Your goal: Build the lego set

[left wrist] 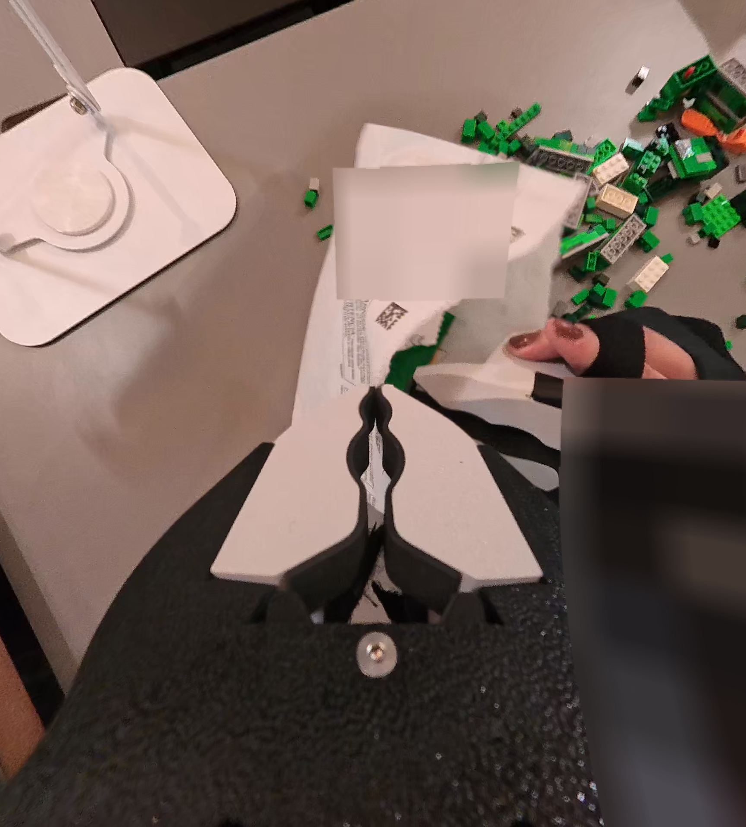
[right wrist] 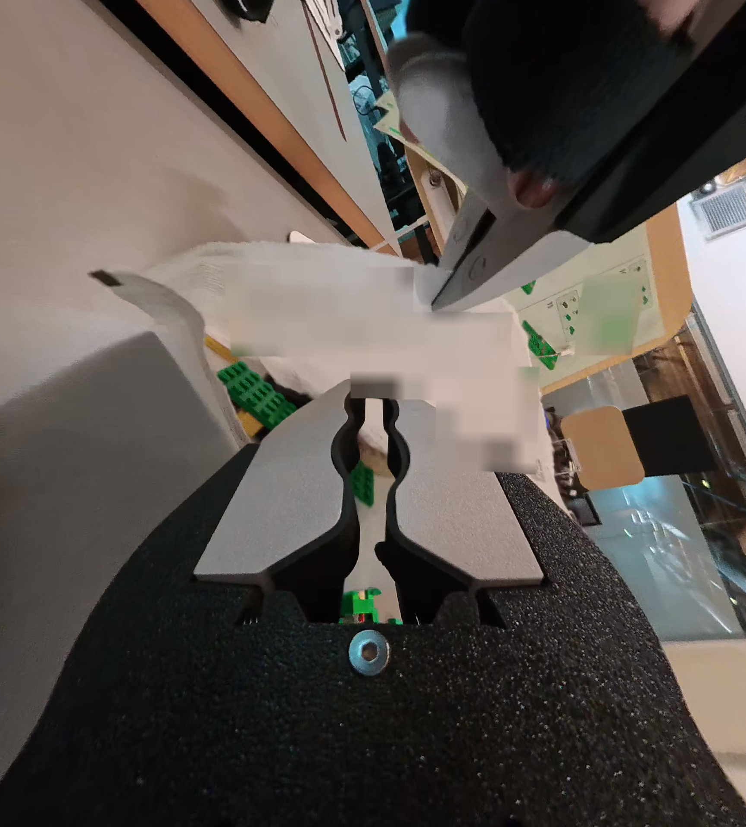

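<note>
The left gripper (left wrist: 374,394) has its jaws pressed together on the torn edge of a white paper bag (left wrist: 353,340), a strip of the paper running down between them. The bag lies open on the grey table (left wrist: 183,402), ripped along its near side, and green bricks show through the tear.

The right gripper (right wrist: 373,402) comes at the same bag (right wrist: 317,268) from the other side. Its jaws stand a narrow gap apart, with white paper seen between them; whether they actually pinch it I cannot tell (the tips are covered by a blurred patch). A green plate (right wrist: 254,394) shows inside the bag just left of this gripper.

Beyond the bag, at the far right of the table, a heap of loose bricks (left wrist: 621,201) is scattered, mostly green with some grey, white and orange ones, and a partly built green model (left wrist: 715,94) sits at its far end. A white stand base (left wrist: 93,201) rests at the far left, well apart from the bricks.
</note>
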`<act>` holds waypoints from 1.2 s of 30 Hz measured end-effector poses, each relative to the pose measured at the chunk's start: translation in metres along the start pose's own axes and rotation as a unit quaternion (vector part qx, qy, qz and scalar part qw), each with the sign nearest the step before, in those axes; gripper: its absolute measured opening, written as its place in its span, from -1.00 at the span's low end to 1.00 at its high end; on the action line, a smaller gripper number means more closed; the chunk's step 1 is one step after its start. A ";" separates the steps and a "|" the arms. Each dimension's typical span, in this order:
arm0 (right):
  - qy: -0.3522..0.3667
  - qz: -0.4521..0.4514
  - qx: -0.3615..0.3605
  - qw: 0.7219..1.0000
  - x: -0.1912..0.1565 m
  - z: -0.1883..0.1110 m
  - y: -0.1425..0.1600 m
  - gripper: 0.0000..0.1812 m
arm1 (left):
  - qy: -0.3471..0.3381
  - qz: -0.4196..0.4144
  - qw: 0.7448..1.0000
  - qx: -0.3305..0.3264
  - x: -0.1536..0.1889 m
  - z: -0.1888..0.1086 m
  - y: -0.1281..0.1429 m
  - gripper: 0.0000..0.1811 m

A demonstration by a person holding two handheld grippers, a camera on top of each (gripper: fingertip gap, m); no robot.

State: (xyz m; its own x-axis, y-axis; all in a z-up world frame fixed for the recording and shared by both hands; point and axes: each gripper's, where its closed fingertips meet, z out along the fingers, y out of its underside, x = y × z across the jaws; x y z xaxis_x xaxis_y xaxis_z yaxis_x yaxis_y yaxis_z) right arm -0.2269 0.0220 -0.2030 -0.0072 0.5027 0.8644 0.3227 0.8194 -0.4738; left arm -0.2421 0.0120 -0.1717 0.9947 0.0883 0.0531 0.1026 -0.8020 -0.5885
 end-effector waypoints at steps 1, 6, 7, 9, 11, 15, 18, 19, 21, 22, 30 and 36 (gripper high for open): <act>-0.001 0.001 -0.002 1.000 -0.001 0.001 0.001 -0.92 | -0.003 0.001 1.000 -0.007 0.000 0.000 0.003 -1.00; -0.025 0.048 0.006 0.998 -0.009 0.000 -0.006 -0.92 | 0.001 0.000 1.000 -0.029 0.000 -0.001 0.013 -1.00; -0.037 0.060 0.003 0.998 -0.012 0.000 -0.007 -0.85 | 0.005 0.001 0.999 -0.034 0.002 0.000 0.015 -1.00; -0.074 0.088 0.000 0.993 -0.022 0.002 -0.007 -0.73 | 0.013 0.004 0.999 -0.042 0.004 0.003 0.017 -1.00; -0.107 0.122 0.001 0.987 -0.029 0.003 -0.007 -0.64 | 0.018 0.005 0.999 -0.051 0.006 0.005 0.018 -1.00; -0.161 0.203 0.032 0.965 -0.027 -0.005 -0.013 -0.60 | 0.024 0.011 0.998 -0.056 0.008 0.009 0.017 -1.00; -0.188 0.252 0.048 0.948 -0.020 -0.012 -0.014 -0.57 | 0.025 0.012 0.998 -0.063 0.008 0.011 0.019 -1.00; -0.185 0.252 0.046 0.949 -0.017 -0.014 -0.012 -0.57 | 0.025 0.012 0.998 -0.065 0.007 0.011 0.019 -1.00; -0.185 0.254 0.046 0.948 -0.016 -0.018 -0.010 -0.59 | 0.024 0.008 0.998 -0.064 0.005 0.010 0.020 -1.00; -0.191 0.259 0.051 0.945 -0.016 -0.022 -0.011 -0.60 | 0.022 0.005 0.998 -0.063 0.003 0.010 0.021 -1.00; -0.173 0.310 0.019 0.935 0.029 -0.067 0.060 -0.65 | 0.018 -0.025 0.998 -0.054 -0.016 0.007 0.026 -1.00; -0.223 0.371 -0.115 0.894 0.031 -0.118 0.178 -0.75 | 0.030 -0.028 0.998 -0.047 -0.019 0.008 0.026 -1.00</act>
State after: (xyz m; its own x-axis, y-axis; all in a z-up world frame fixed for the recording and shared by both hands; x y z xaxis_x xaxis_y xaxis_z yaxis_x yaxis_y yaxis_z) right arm -0.0583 0.1507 -0.2404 -0.0705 0.9864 0.1486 0.5809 0.1617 -0.7978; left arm -0.2586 -0.0058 -0.1939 0.9860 0.1011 0.1327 0.1550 -0.8492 -0.5048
